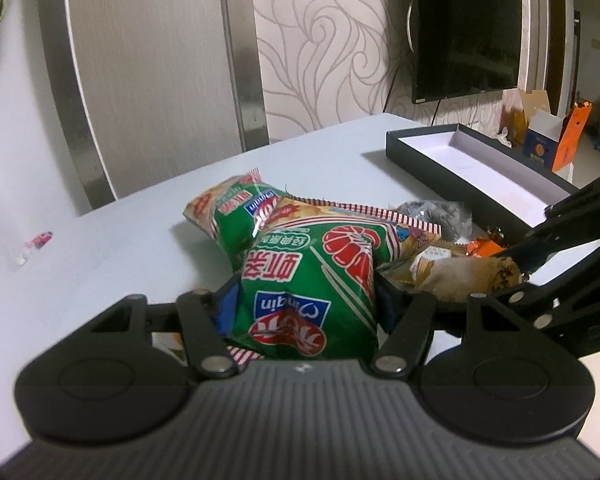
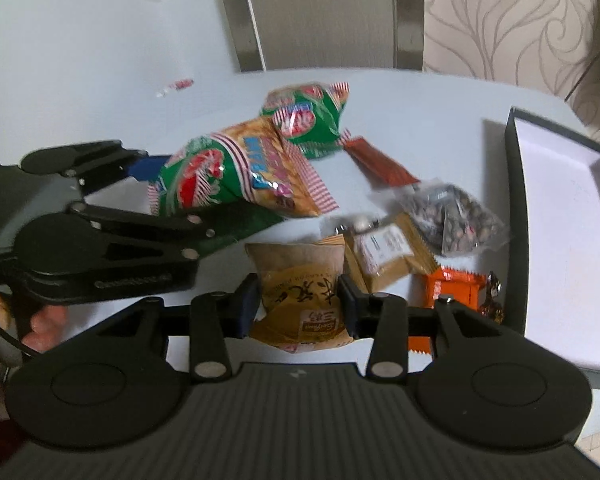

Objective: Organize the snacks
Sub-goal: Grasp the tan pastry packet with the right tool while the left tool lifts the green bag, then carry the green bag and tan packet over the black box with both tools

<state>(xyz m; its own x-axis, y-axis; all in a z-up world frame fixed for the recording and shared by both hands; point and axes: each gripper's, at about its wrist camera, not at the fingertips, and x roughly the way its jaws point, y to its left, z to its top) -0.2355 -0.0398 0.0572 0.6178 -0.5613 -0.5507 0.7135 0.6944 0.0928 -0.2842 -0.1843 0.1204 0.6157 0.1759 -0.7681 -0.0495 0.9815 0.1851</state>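
Left gripper (image 1: 306, 300) clenched on a green bag (image 1: 312, 280), pads pressing its puffed sides; bag looks lifted off the tabletop (image 1: 120, 240). A 2nd green bag (image 1: 228, 208) lies just beyond it, touching or overlapping at the striped seam.

Right gripper (image 2: 300, 300) clenched on a tan packet (image 2: 300, 280), near edge of the pile. Right of it: a small brown packet (image 2: 384, 252), a clear nut pouch (image 2: 452, 216), an orange packet (image 2: 456, 288), a red-brown stick pack (image 2: 380, 164). Open box (image 2: 516, 208) at far right, white inside, nothing in the part that shows.

Risks, as I judge them:
- Green bag is air-filled and slick; squeeze at mid-body could let it squirt out or burst.
- The 2 green bags may be joined or snagged at the seam; lifting 1 could drag the other and scatter the pile.
- Both grippers work close together; a crossing move toward the box could knock them or sweep small packets off the near edge.
- Tan packet is pinched at a crumpled part; it may slip.

Hard to read:
- Whether the green bags are attached: cannot tell.
- Right view is motion-blurred; labels unreadable.
- Box near end cut off; pile partly hidden behind the left gripper.
- Small wrapper (image 1: 40, 240) far left, identity unclear.
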